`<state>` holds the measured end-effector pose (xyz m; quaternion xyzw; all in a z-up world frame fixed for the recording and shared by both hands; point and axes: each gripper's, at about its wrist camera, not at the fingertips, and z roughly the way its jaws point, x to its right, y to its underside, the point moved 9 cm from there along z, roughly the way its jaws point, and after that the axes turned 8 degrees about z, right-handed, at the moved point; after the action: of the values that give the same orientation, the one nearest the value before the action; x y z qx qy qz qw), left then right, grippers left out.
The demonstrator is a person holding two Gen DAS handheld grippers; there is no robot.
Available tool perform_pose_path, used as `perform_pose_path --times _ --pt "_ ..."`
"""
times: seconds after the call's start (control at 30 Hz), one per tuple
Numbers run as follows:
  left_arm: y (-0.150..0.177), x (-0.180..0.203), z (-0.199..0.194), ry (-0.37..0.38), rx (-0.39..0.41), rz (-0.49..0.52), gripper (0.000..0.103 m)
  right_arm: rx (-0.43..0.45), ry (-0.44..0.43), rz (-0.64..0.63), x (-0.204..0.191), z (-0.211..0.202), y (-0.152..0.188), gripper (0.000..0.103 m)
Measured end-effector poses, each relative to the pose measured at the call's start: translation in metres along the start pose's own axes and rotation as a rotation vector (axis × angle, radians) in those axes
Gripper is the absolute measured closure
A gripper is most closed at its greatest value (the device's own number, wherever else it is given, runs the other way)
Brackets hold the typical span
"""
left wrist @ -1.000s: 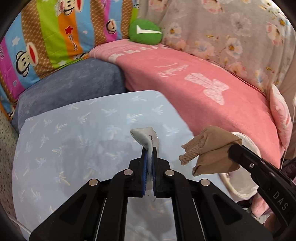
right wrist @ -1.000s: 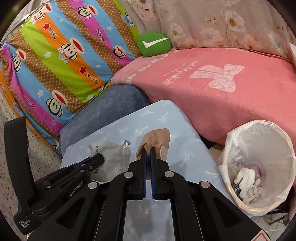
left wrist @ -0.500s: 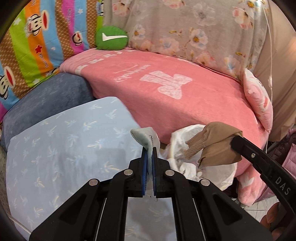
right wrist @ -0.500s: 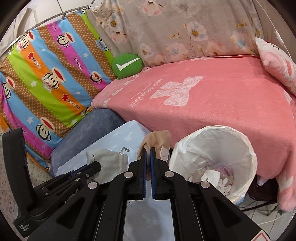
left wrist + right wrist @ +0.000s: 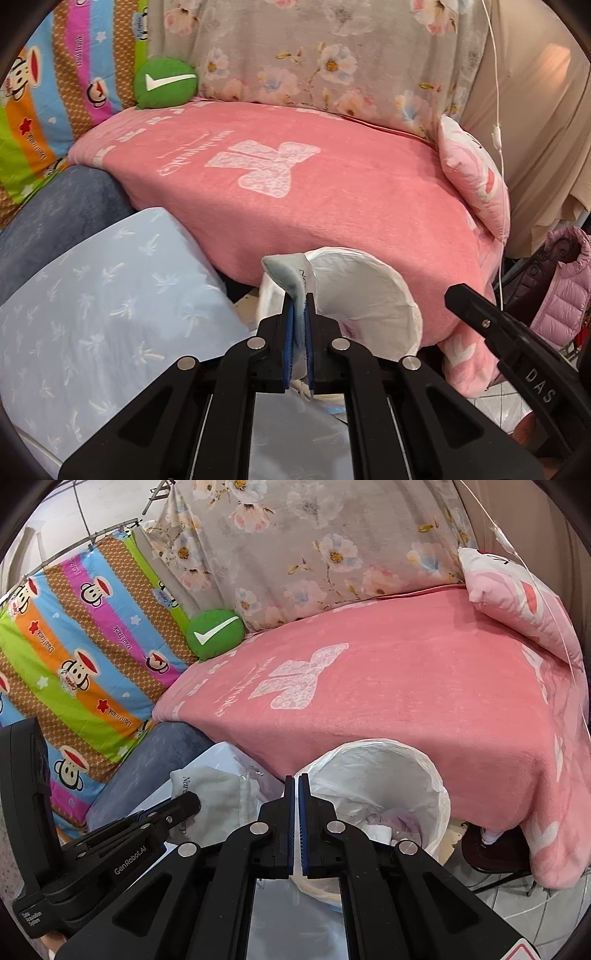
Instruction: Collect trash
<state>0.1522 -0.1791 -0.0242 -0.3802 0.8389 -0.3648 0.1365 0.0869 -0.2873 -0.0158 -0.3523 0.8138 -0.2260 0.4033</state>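
My right gripper is closed and empty above the white-lined trash bin; my left gripper pinches a pale fabric pouch beside it, near the pink blanket.

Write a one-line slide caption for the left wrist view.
Left gripper pinches a pale cloth pouch just in front of the white-lined trash bin, beside the pink-blanketed sofa.

bin mouth open above, pink bed edge close behind, blue table left
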Motion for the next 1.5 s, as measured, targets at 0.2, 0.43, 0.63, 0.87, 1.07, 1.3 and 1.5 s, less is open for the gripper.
perform_pose_path --times 0.2,0.43,0.63,0.87,1.07,1.3,1.5 --pt "-0.007 0.016 0.009 0.0 -0.006 0.041 0.084 -0.006 0.008 0.011 0.011 0.002 -0.002 0.101" --pt "-0.008 0.013 0.01 -0.033 0.009 0.036 0.048 -0.019 0.034 0.01 0.019 0.005 0.003 0.094" --pt "-0.005 0.005 0.009 -0.057 0.002 0.025 0.048 -0.035 0.045 -0.002 0.022 0.007 0.009 0.08" --pt "0.003 -0.005 0.005 -0.095 -0.004 0.017 0.047 -0.055 0.066 -0.053 0.015 0.005 0.015 0.074" --pt "0.011 -0.011 -0.002 -0.129 -0.002 0.015 0.041 -0.065 0.087 -0.108 0.008 0.004 0.024 0.071" --pt "0.021 -0.019 -0.009 -0.17 0.0 0.011 0.035 -0.072 0.113 -0.166 0.003 0.003 0.032 0.067" --pt "0.03 -0.024 -0.014 -0.199 -0.003 0.007 0.033 -0.075 0.135 -0.192 0.002 0.003 0.039 0.065"
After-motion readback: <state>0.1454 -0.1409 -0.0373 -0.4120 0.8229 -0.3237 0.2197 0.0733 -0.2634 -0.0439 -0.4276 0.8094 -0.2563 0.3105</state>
